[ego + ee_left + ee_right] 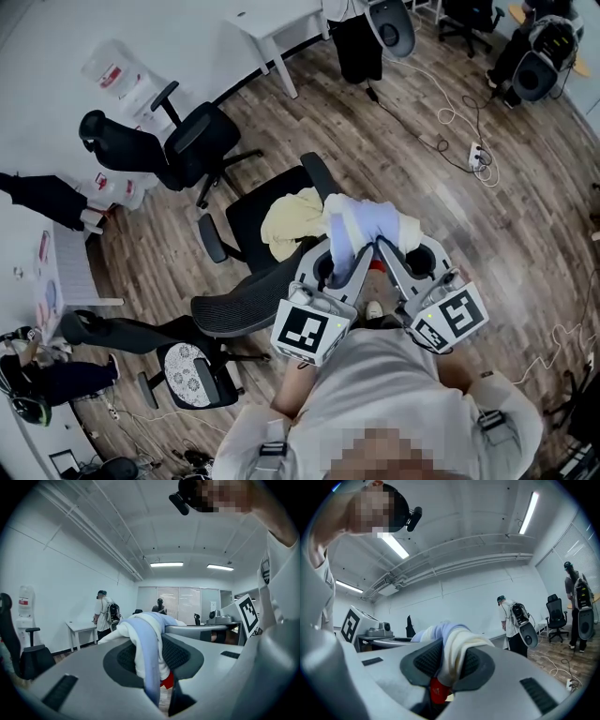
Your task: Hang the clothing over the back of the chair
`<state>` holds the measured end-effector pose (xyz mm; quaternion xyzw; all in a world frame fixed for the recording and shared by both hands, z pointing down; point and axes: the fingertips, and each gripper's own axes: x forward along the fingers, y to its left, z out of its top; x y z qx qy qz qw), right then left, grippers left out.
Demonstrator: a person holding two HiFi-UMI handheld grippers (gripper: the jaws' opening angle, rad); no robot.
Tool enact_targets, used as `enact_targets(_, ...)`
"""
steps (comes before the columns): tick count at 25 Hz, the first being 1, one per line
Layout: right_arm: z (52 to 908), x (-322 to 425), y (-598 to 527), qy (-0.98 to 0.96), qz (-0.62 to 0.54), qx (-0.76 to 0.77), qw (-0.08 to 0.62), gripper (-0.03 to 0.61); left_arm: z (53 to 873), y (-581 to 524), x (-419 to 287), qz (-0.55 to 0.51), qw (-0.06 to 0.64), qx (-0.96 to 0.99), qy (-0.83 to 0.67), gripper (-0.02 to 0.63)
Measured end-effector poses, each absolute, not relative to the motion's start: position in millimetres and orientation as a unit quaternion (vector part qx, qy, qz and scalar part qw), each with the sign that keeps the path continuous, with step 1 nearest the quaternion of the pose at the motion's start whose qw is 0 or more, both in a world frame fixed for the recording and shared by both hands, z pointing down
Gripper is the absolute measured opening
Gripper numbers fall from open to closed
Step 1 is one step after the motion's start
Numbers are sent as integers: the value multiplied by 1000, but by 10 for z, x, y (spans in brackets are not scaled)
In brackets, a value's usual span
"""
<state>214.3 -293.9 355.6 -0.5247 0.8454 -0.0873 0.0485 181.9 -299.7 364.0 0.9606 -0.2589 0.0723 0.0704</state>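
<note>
Gripping one bunched garment side by side, the left gripper [152, 659] and the right gripper [449, 663] each have their jaws clamped on a fold of the clothing [361, 225], with white and pale blue cloth squeezed between the ribbed pads. The clothing is held above the seat of the chair [246, 214], just past its mesh backrest [239, 309], which stands between the person and the seat. A pale yellow part of the cloth sags down onto the seat. Both grippers reach over the backrest's right end.
</note>
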Motion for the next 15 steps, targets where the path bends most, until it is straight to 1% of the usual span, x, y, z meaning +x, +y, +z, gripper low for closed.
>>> enact_targets(8, 3454, 2018, -3112, 846, -78, -525, 49, 67, 3557, -3169, 1684, 68, 59, 961, -261, 120)
enact_targets(15, 3351, 1689, -3327, 862, -64, -500, 52, 67, 3423, -3372, 1360, 53, 49, 954, -292, 120)
